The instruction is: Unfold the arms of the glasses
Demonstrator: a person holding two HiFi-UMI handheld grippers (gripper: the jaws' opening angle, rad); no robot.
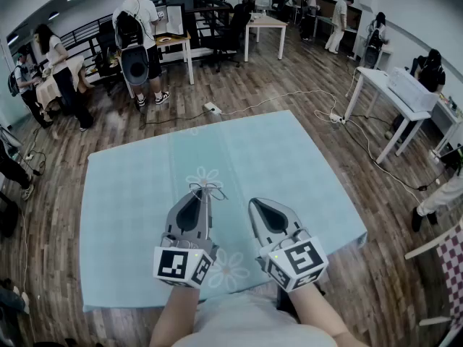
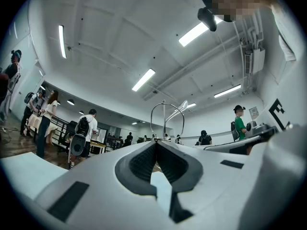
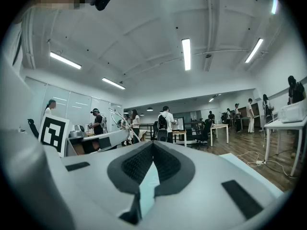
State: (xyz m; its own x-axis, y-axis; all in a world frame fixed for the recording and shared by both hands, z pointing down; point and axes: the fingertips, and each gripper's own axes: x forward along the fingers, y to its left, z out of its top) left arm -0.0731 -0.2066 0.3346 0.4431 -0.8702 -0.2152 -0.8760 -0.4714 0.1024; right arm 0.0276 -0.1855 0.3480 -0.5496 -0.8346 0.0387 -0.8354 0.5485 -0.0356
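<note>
Left hand-held gripper (image 2: 156, 142) tight on barely discernible glasses (image 2: 164, 113); right hand-held gripper (image 3: 152, 142) closed, empty.

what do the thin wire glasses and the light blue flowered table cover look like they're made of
Thin wire-rimmed glasses: most likely slim metal wire with a shiny finish. The rim is a hair-thin loop that glints under the ceiling lights.
Pale blue table cover: probably soft cloth or thin vinyl, matte, printed with white flowers. Faint fold lines run across it. Which of the two it is can't be told.
</note>
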